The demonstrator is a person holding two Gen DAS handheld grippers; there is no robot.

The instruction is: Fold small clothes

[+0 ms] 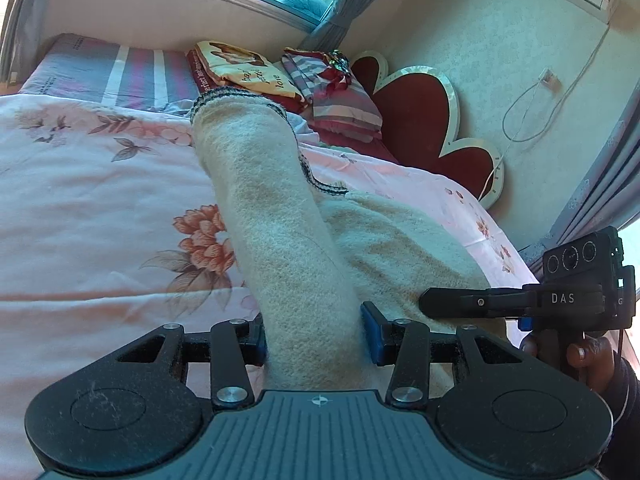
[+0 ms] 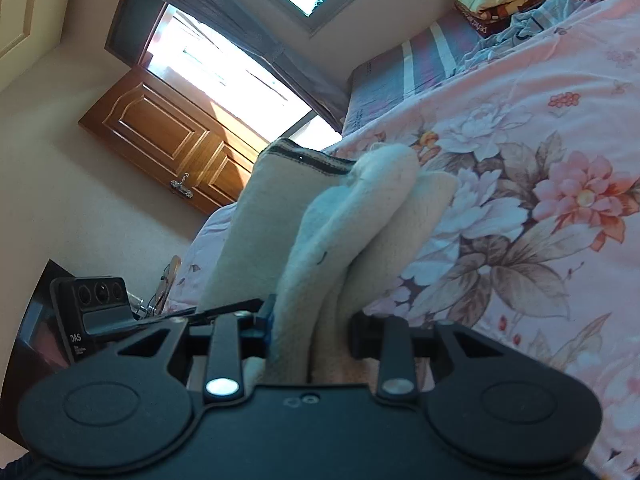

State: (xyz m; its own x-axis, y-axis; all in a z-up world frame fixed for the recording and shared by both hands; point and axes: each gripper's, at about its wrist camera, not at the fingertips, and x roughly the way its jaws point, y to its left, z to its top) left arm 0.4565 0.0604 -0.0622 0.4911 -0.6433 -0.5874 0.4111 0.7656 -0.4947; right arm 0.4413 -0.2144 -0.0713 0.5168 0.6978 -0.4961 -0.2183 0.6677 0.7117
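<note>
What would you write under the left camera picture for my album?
Left gripper pinching a fuzzy cream knitted garment with dark-striped cuffs above a pink floral bedspread, right gripper alongside.

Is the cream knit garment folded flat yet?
No. The cream knit garment is bunched, clamped in both the left gripper and right gripper.

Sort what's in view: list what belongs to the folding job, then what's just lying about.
Job:
cream knitted garment
left gripper, shut on it
right gripper, shut on it
floral bedspread, the work surface

Lying about:
printed folded blanket
striped folded bedding
heart-shaped headboard
wooden door
</note>
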